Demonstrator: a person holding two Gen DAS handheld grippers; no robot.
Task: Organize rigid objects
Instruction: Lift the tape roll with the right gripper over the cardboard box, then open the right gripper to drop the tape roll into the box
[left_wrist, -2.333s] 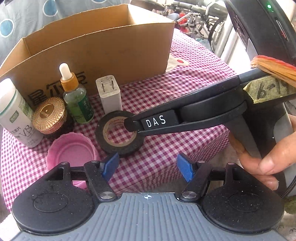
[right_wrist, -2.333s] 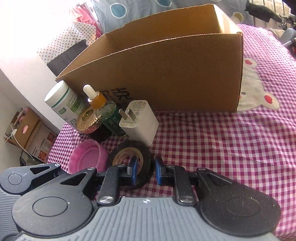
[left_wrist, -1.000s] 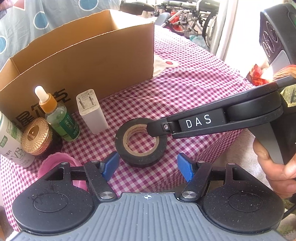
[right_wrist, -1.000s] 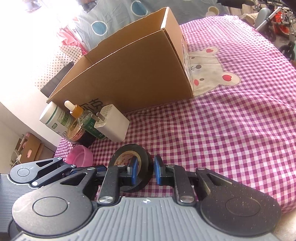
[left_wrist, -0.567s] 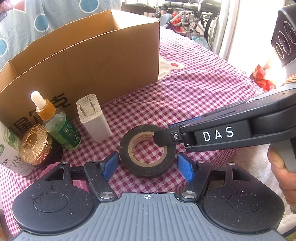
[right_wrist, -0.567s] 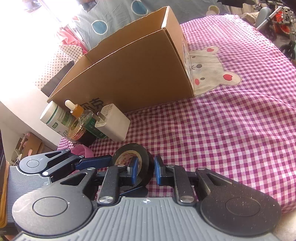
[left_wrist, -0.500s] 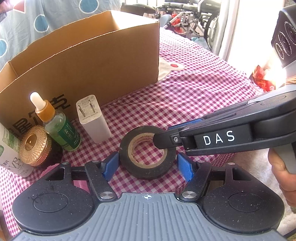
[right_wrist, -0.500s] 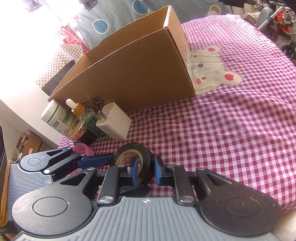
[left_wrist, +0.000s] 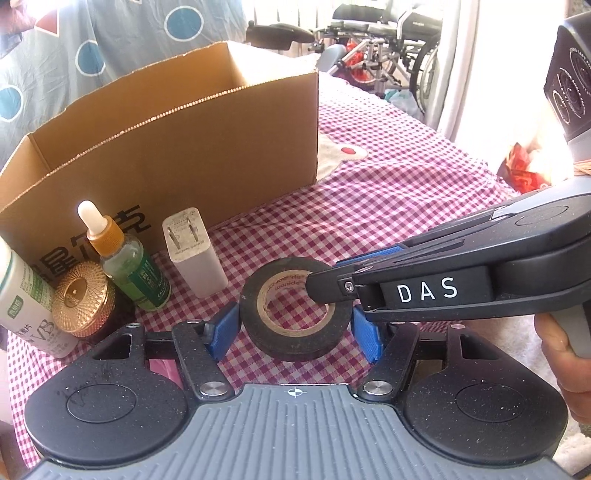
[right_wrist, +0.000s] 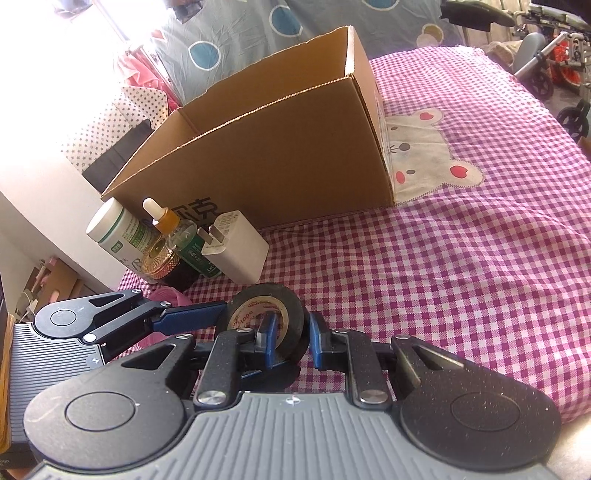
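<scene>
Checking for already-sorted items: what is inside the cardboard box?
Only bare inner walls of the cardboard box show near its rim, with nothing sticking up. Its floor is hidden behind the front wall in both views, so low items cannot be ruled out.

Your tape roll (left_wrist: 295, 325) lies flat on the tabletop (left_wrist: 388, 206), low centre of the left wrist frame. Upper left of it stands the charger (left_wrist: 194, 253), then dropper bottle (left_wrist: 125, 266), lidded jar (left_wrist: 79, 299) and pill bottle (left_wrist: 26, 302) running leftward. Behind them all sits the cardboard box (left_wrist: 184, 147).
</scene>
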